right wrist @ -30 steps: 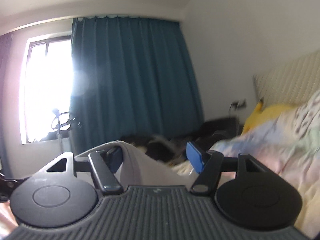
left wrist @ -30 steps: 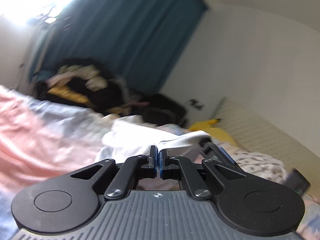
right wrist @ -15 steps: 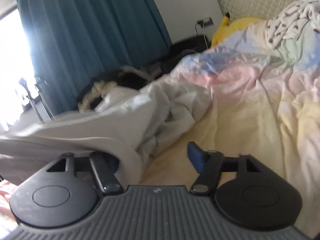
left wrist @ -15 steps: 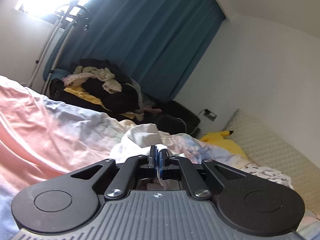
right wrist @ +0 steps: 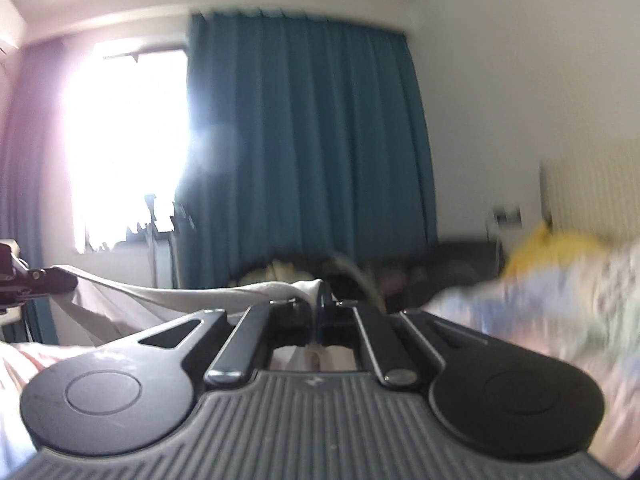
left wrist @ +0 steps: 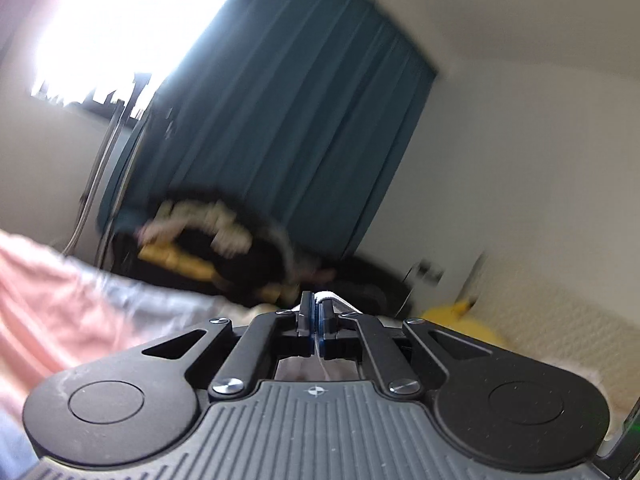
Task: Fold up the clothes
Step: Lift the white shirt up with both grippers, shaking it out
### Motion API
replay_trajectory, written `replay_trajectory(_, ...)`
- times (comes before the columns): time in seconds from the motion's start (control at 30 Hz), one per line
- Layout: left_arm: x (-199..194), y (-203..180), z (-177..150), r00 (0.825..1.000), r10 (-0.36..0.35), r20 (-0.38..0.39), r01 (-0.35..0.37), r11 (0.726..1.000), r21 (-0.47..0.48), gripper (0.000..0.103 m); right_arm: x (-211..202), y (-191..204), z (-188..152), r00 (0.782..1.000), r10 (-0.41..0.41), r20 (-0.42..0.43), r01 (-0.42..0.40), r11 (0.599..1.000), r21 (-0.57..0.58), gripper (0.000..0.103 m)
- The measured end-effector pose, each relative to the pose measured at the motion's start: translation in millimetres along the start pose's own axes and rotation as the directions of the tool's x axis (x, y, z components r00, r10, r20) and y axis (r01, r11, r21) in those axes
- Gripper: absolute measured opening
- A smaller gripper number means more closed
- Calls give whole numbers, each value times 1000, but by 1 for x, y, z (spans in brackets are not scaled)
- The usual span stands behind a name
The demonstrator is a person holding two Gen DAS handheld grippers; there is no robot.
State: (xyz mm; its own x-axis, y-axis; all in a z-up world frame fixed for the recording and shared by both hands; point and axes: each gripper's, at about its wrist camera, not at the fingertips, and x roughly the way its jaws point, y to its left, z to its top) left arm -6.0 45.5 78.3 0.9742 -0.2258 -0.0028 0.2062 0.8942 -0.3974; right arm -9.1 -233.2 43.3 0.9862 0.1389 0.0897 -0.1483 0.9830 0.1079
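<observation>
A white garment [right wrist: 168,294] hangs stretched in the air between my two grippers. My right gripper [right wrist: 319,312] is shut on one edge of it, with white cloth bunched at the fingertips. In the right wrist view the cloth runs left to my left gripper [right wrist: 40,282], which holds its other end. In the left wrist view my left gripper [left wrist: 316,316] is shut, with a thin strip of the white garment [left wrist: 330,297] pinched between the blue pads. Both views are blurred by motion.
A pastel pink and blue bedspread [left wrist: 52,304] lies below. A yellow plush toy [right wrist: 556,246] sits by the cream headboard [right wrist: 592,196]. A dark heap of clothes [left wrist: 224,240] lies in front of the teal curtain [right wrist: 312,140]. A bright window [right wrist: 124,140] is at the left.
My right gripper has closed on the white garment and lifted it off the bed. Both grippers have tilted up, and the cloth is now stretched between them.
</observation>
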Motion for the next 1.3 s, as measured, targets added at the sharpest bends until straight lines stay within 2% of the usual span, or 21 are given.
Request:
replay_trajectory(0.07, -19, -20, 30, 997, -43, 69, 41, 999, 25, 2, -17, 0, 38, 997, 26, 69, -25, 1000, -14, 3)
replay_trajectory(0.17, -46, -53, 80, 981, -111, 159, 100, 992, 73, 2, -37, 0, 103, 986, 64, 153, -62, 998, -16, 4)
replay_trajectory(0.33, -92, -108, 166, 933, -197, 300, 143, 971, 193, 2, -70, -1, 212, 949, 127, 288, -124, 992, -28, 4)
replay_trajectory(0.43, -116, -132, 209, 912, -237, 336, 163, 959, 233, 2, -85, -1, 268, 930, 169, 328, -168, 985, -29, 4)
replay_trajectory(0.5, -129, -144, 227, 898, -247, 363, 152, 951, 270, 2, -85, -1, 288, 928, 192, 319, -193, 981, -29, 4)
replay_trajectory(0.57, -135, -150, 235, 895, -245, 373, 140, 948, 287, 2, -85, 0, 309, 926, 216, 311, -218, 976, -29, 4)
replay_trajectory(0.63, -135, -149, 236, 901, -238, 363, 139, 950, 279, 2, -84, 0, 327, 924, 237, 301, -240, 970, -30, 5)
replay_trajectory(0.73, -121, -144, 224, 913, -205, 353, 103, 952, 288, 2, -64, 1, 317, 937, 234, 258, -231, 972, -43, 5)
replay_trajectory(0.8, -101, -132, 211, 930, -179, 320, 92, 958, 271, 2, -47, 3, 302, 949, 225, 222, -221, 974, -43, 5)
replay_trajectory(0.9, -65, -110, 188, 958, -120, 261, 51, 966, 255, 3, -14, 0, 260, 964, 197, 175, -195, 980, -32, 7)
replay_trajectory(1.07, 31, -62, 137, 990, 4, 142, -37, 973, 227, 3, 61, 2, 172, 984, 156, 91, -154, 988, -27, 8)
replay_trajectory(1.17, 100, -21, 103, 996, 78, 51, -87, 974, 208, 3, 127, 1, 113, 992, 128, -3, -128, 992, -22, 8)
replay_trajectory(1.3, 189, 21, 58, 985, 170, -40, -156, 959, 237, 3, 229, -7, 35, 986, 94, -140, -97, 995, -13, 8)
